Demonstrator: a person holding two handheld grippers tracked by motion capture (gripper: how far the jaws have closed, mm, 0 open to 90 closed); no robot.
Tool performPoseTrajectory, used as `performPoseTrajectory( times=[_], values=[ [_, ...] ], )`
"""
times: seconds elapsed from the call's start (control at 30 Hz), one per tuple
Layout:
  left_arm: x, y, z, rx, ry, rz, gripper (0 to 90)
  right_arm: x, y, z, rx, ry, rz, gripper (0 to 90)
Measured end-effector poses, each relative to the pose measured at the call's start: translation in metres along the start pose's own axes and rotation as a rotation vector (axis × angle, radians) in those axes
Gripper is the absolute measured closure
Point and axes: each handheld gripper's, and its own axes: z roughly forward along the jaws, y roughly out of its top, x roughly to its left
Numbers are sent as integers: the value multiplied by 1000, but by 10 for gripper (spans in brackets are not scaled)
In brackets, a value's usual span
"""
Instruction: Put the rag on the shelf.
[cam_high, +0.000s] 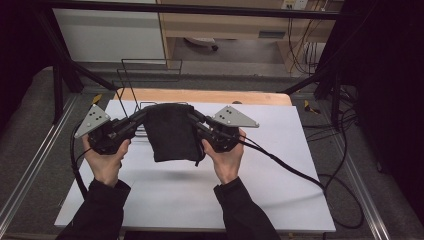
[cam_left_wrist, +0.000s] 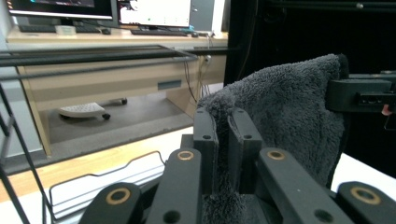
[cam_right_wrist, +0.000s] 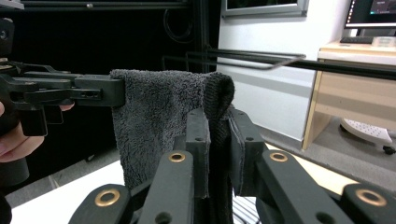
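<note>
Left gripper (cam_high: 141, 117) and right gripper (cam_high: 192, 118) are each clamped on an upper corner of one dark grey fluffy terry towel (cam_high: 171, 132); it hangs folded between them at frame centre, above the white table sheet (cam_high: 280, 165); this looks like a lift-and-carry step; next, probably draping it over the one black wire rack (cam_high: 150, 67), upper left.

Open white surface (cam_high: 280, 190) toward the near edge and both near corners. Blocked at the far edge by a thin black wire rack (cam_high: 150, 80), just behind the hanging dark grey terry towel (cam_high: 172, 132).
</note>
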Motion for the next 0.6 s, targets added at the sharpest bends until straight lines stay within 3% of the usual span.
performPoseTrajectory(
  times=[0.43,0.6],
  values=[
    [22,30,2,-65,38,-16,827,2,27,25,-66,-22,-24,803],
    [27,40,1,-79,45,-16,828,1,38,34,-84,-22,-8,803]
  ],
)
